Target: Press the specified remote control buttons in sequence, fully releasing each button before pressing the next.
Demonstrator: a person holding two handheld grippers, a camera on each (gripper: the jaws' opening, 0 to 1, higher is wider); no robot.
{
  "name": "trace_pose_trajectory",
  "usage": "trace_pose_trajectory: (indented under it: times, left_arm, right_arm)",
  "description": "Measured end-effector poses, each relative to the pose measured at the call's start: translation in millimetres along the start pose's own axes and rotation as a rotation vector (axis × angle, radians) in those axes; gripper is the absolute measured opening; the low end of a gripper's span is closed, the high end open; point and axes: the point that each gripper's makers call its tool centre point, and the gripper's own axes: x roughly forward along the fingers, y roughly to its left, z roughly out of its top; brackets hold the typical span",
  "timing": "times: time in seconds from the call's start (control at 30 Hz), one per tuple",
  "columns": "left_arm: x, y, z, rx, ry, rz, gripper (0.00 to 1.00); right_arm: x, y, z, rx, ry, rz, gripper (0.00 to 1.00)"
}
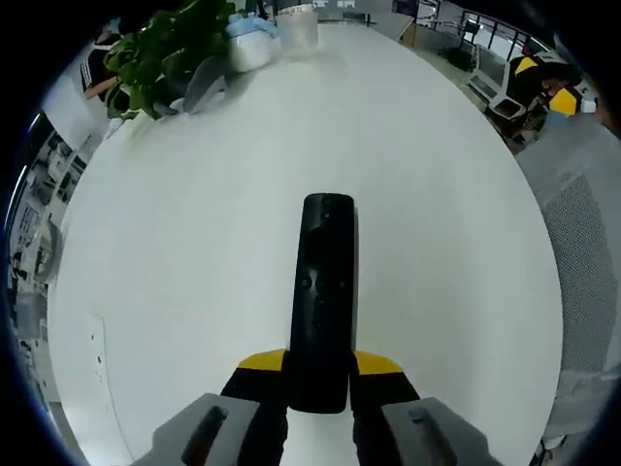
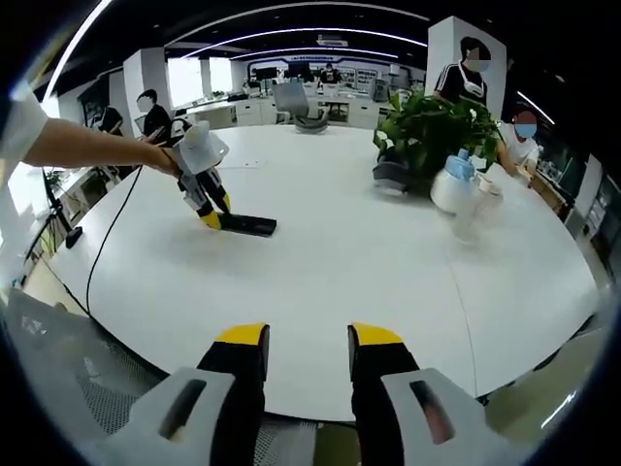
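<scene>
Left claw clamped on black remote control above white counter; right claw apart, holding nothing.

Left view close above table; right view distant

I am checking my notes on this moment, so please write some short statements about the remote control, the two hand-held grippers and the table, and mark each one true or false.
1. The left hand-held gripper is shut on the remote control. True.
2. The right hand-held gripper holds the remote control. False: its jaws are open with nothing between them, and it is far from the remote.
3. The remote control is black. True.
4. The remote control lies among the leaves of the plant. False: it lies on bare white table, well apart from the plant.
5. A white jug stands near the plant. True.
</scene>
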Motion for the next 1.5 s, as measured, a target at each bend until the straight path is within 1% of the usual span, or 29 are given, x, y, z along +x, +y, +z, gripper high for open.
trace_pose_trajectory:
  times: [0.2, 0.43, 0.53, 0.6, 0.73, 0.83, 1.0, 1.27, 1.5]
  left_arm:
    - [-0.3, -8.9, 1.3, 0.004, -0.002, -0.003, 0.22]
    - [-1.4, -21.9, -1.4, 0.002, -0.001, -0.007, 0.22]
    - [-1.4, -23.9, -2.1, 0.013, -0.001, 0.013, 0.22]
    - [-1.2, -26.7, -2.7, -0.003, 0.004, -0.001, 0.22]
    - [-2.3, -35.1, -3.3, 0.005, 0.010, -0.003, 0.22]
    - [-3.3, -37.0, -3.4, 0.002, 0.006, -0.006, 0.22]
    - [-3.8, -49.7, -7.6, -0.003, 0.012, -0.016, 0.22]
    - [-8.8, -69.5, -11.4, -0.027, -0.001, -0.016, 0.22]
    - [-14.7, -79.8, -12.8, -0.039, -0.009, -0.003, 0.22]
  right_arm:
    - [-0.5, 0.3, 0.6, -0.003, -0.003, 0.003, 0.31]
    - [-1.3, 1.5, 2.3, 0.003, -0.013, 0.009, 0.32]
    - [-1.9, 1.8, 3.1, 0.011, -0.019, 0.012, 0.32]
    - [-2.4, 2.0, 3.4, 0.011, -0.021, 0.012, 0.31]
    - [-2.5, 1.5, 3.1, 0.013, -0.021, 0.009, 0.30]
    - [-2.5, 0.8, 1.8, 0.017, -0.014, 0.007, 0.30]
    - [-2.8, 3.0, 2.1, 0.005, -0.013, 0.012, 0.29]
    - [-2.1, 3.0, 0.4, 0.011, -0.004, 0.015, 0.28]
    - [-2.5, 4.3, 0.9, -0.002, -0.005, 0.017, 0.27]
